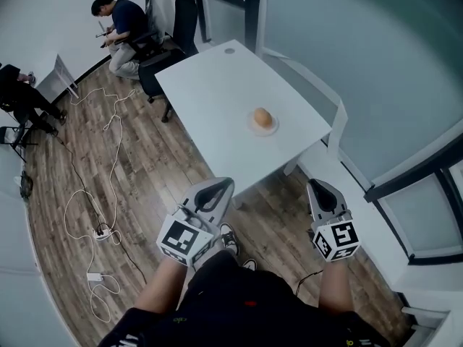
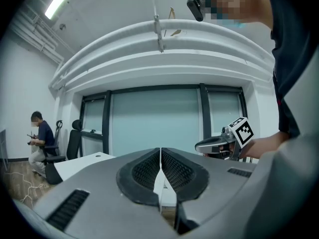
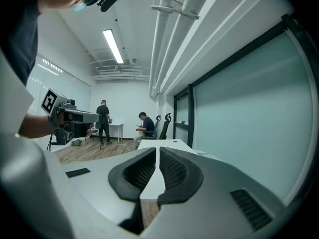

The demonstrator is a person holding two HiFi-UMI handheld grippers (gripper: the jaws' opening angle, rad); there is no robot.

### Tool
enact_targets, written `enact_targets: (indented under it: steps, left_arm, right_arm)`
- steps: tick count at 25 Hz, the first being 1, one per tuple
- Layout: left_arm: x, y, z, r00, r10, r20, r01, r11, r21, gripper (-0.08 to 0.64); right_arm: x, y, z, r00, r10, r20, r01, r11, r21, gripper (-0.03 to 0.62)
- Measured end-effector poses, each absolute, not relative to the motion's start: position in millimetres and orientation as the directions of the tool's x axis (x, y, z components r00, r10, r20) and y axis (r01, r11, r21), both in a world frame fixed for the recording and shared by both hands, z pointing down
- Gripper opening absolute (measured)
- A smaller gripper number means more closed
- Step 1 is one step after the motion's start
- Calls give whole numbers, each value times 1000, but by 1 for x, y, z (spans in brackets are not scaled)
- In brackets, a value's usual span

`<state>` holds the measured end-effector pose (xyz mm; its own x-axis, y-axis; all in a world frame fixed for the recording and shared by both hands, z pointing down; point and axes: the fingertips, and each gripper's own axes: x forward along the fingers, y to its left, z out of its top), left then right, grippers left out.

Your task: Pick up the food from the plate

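A round brown piece of food point(image 1: 263, 117) lies on a small white plate point(image 1: 253, 127) toward the right side of the white table point(image 1: 217, 92). Both grippers are held low, short of the table's near edge and well away from the plate. My left gripper point(image 1: 226, 183) is shut and empty; in its own view the jaws point(image 2: 160, 156) meet at the tips. My right gripper point(image 1: 314, 187) is shut with nothing in it, and its view shows the jaw tips point(image 3: 157, 155) closed together. The food is hidden in both gripper views.
Black office chairs point(image 1: 170, 31) stand at the table's far end, where a seated person point(image 1: 119, 27) works. Another person point(image 1: 22, 92) sits at far left. Cables and a power strip point(image 1: 101, 231) lie on the wood floor. A glass wall point(image 1: 376, 78) runs along the right.
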<state>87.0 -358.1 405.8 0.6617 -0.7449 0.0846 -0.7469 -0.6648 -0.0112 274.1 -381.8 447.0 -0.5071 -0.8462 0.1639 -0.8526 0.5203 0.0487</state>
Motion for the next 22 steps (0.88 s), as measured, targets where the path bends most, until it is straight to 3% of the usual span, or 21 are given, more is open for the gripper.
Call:
enact_targets:
  steps: [11,22]
  left_arm:
    - [50,-479,406,677,-734,53,-735,-678,5,29]
    - [-9,-559,426,641,-763,83,-768,-637,70,29]
  right_arm:
    - [253,-503,435,-442,-883,158,-885,458,82,38]
    - [185,-603,458,-483,-844,233,-846,519,126,39]
